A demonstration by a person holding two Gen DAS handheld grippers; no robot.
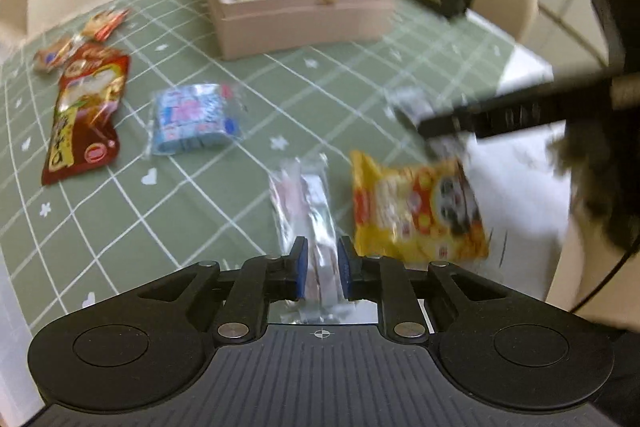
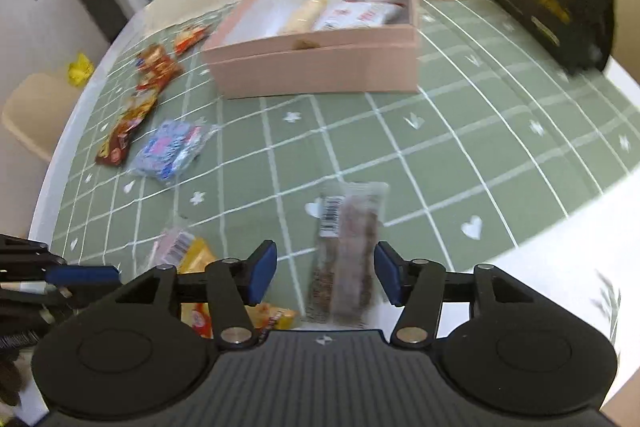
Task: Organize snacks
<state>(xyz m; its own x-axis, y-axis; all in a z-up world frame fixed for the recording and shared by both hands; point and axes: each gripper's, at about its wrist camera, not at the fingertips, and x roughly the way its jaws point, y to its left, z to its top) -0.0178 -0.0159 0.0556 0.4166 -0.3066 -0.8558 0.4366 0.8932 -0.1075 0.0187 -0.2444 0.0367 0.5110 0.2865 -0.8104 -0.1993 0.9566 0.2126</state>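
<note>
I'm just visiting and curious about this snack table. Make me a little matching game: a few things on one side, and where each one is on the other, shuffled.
Things:
1. silver packet
2. yellow bag
3. blue-and-pink pack
4. pink box

Places:
A. gripped by the left gripper
B. at the far end of the green cloth
C. beside the long red pouch
D. right of the gripped packet

Pairs: 1-A, 2-D, 3-C, 4-B
</note>
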